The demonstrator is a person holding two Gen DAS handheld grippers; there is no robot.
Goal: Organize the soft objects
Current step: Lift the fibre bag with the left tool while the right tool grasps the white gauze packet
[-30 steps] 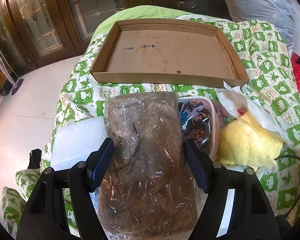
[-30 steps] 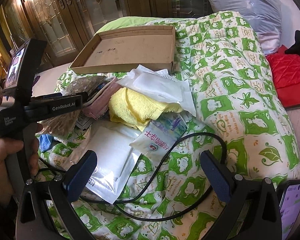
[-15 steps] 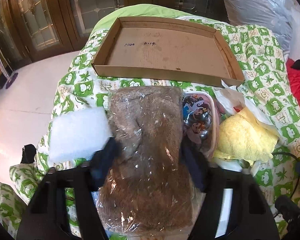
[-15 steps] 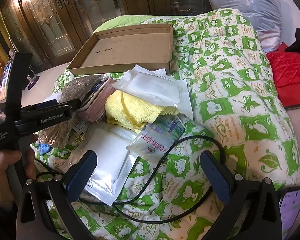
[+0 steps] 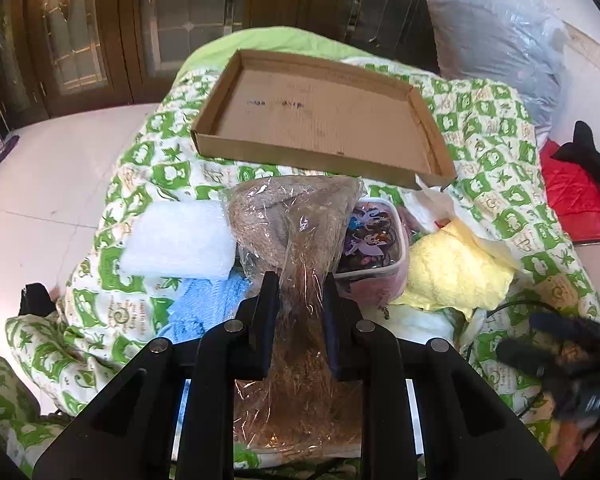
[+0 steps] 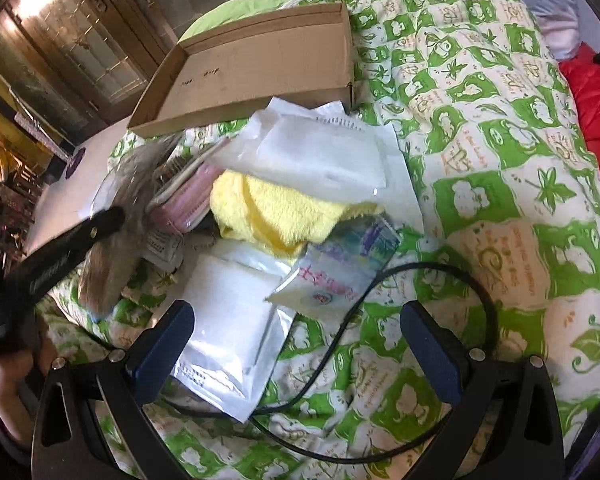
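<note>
A brown furry item in a clear plastic bag (image 5: 292, 216) lies on the green-patterned quilt (image 5: 500, 152), in front of an empty cardboard tray (image 5: 340, 128). My left gripper (image 5: 299, 284) is closing on the bag's lower part, its pads squeezing the plastic and fur into a narrow waist. In the right wrist view the bag (image 6: 116, 256) hangs blurred from the left gripper (image 6: 100, 224). My right gripper (image 6: 296, 320) is open above a white flat packet (image 6: 228, 332), holding nothing. A yellow towel (image 6: 276, 216) lies just beyond it.
A white foam pad (image 5: 180, 236) and a blue towel (image 5: 204, 300) lie left of the bag, a cartoon-print pouch (image 5: 374, 236) right of it. A black cable (image 6: 440, 276) loops over the quilt beside a tissue pack (image 6: 340, 268). The floor (image 5: 40, 200) drops away left.
The left jaws have gone from wide open around the brown bag to pinching it tight. The bag's near end has lifted off the blue towel. The right gripper has drifted nearer the pile.
</note>
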